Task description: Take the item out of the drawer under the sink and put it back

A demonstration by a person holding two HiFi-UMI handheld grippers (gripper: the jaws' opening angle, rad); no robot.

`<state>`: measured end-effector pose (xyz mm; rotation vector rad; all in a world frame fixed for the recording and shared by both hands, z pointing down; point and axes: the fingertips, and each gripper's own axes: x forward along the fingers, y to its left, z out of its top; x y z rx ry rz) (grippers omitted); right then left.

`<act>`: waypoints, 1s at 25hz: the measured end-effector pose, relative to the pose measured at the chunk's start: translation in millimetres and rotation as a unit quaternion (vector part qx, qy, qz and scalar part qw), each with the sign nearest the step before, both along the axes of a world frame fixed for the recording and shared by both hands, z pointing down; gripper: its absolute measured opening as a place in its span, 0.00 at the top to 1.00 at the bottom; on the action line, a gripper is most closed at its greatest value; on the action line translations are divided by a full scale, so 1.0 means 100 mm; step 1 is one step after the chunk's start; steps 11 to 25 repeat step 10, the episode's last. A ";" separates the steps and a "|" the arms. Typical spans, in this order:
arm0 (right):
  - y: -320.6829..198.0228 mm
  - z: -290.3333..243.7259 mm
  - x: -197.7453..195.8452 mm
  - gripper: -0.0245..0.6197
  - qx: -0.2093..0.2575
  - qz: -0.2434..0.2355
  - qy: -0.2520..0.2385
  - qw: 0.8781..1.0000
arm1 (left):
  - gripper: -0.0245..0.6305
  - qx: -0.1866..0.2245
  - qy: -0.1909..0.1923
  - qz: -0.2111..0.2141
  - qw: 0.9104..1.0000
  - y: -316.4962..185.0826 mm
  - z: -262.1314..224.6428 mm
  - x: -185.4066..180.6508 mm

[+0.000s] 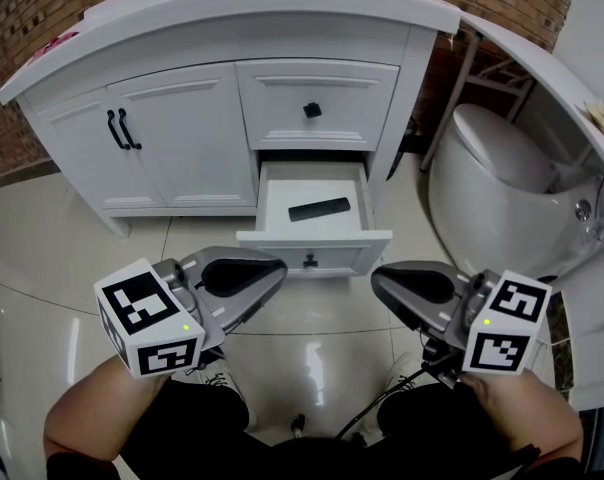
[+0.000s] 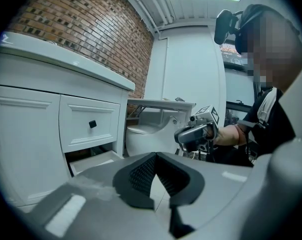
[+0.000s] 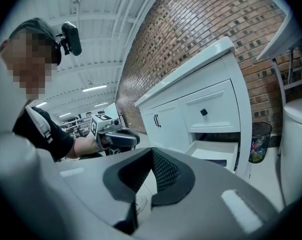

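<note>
Head view shows the open drawer (image 1: 282, 249), the lower of two under the sink, pulled out toward the person, with the item (image 1: 319, 209) lying flat on its white floor. It lies ahead of both claws and between them, beyond the drawer's front panel. The left claw (image 1: 274, 268) and the right claw (image 1: 382, 280) hang low over the tiled floor, either side of the drawer front and short of it. The left tip looks slightly nearer, though the difference is small.

The item's long axis runs across the drawer, roughly side to side, its right end angled a little toward the back. A claw coming straight in would therefore meet it across its narrow width.

Both claws are closed with nothing between the pads, so whichever reaches in must open first.

The item is a slim, flat, black bar, like a remote control, clear of the drawer walls.
</note>
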<state>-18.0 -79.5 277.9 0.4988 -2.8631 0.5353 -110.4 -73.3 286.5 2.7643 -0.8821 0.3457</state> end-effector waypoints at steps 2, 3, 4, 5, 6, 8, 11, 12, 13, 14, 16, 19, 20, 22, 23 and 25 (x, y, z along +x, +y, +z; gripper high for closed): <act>0.01 -0.01 0.00 0.95 -0.001 0.001 -0.001 1.000 | 0.95 0.000 0.000 0.001 1.000 0.00 0.00 0.01; 0.01 -0.01 0.00 0.95 0.000 0.001 -0.001 1.000 | 0.95 0.000 0.001 0.001 1.000 0.00 -0.01 0.00; 0.02 -0.01 0.00 0.95 0.000 0.001 -0.001 1.000 | 0.95 0.001 0.001 0.001 1.000 0.00 -0.01 0.00; 0.02 -0.01 -0.01 0.95 0.001 0.001 -0.002 1.000 | 0.95 0.002 0.001 0.001 1.000 -0.01 -0.02 0.00; 0.02 -0.01 -0.01 0.95 0.001 0.000 -0.001 1.000 | 0.95 0.003 0.001 0.002 1.000 -0.01 -0.02 0.00; 0.02 -0.01 -0.02 0.95 0.001 0.000 0.000 1.000 | 0.95 0.004 0.000 0.003 1.000 -0.01 -0.02 0.00; 0.02 -0.01 -0.03 0.95 0.002 -0.002 0.001 1.000 | 0.95 0.005 0.000 0.003 1.000 -0.01 -0.02 0.00; 0.02 -0.01 -0.03 0.95 0.002 -0.002 0.001 1.000 | 0.95 0.005 0.000 0.003 1.000 -0.01 -0.02 0.00; 0.02 -0.01 -0.03 0.95 0.002 -0.002 0.001 1.000 | 0.95 0.005 0.000 0.003 1.000 -0.01 -0.02 0.00; 0.02 -0.01 -0.03 0.95 0.002 -0.002 0.001 1.000 | 0.95 0.005 0.000 0.003 1.000 -0.01 -0.02 0.00; 0.02 -0.01 -0.03 0.95 0.002 -0.002 0.001 1.000 | 0.95 0.005 0.000 0.003 1.000 -0.01 -0.02 0.00; 0.02 -0.01 -0.03 0.95 0.002 -0.002 0.001 1.000 | 0.95 0.005 0.000 0.003 1.000 -0.01 -0.02 0.00; 0.02 -0.01 -0.03 0.95 0.002 -0.002 0.001 1.000 | 0.95 0.005 0.000 0.003 1.000 -0.01 -0.02 0.00; 0.02 -0.01 -0.03 0.95 0.002 -0.002 0.001 1.000 | 0.95 0.005 0.000 0.003 1.000 -0.01 -0.02 0.00; 0.02 -0.01 -0.03 0.95 0.002 -0.002 0.001 1.000 | 0.95 0.005 0.000 0.003 1.000 -0.01 -0.02 0.00; 0.02 -0.01 -0.03 0.95 0.002 -0.002 0.001 1.000 | 0.95 0.005 0.000 0.003 1.000 -0.01 -0.02 0.00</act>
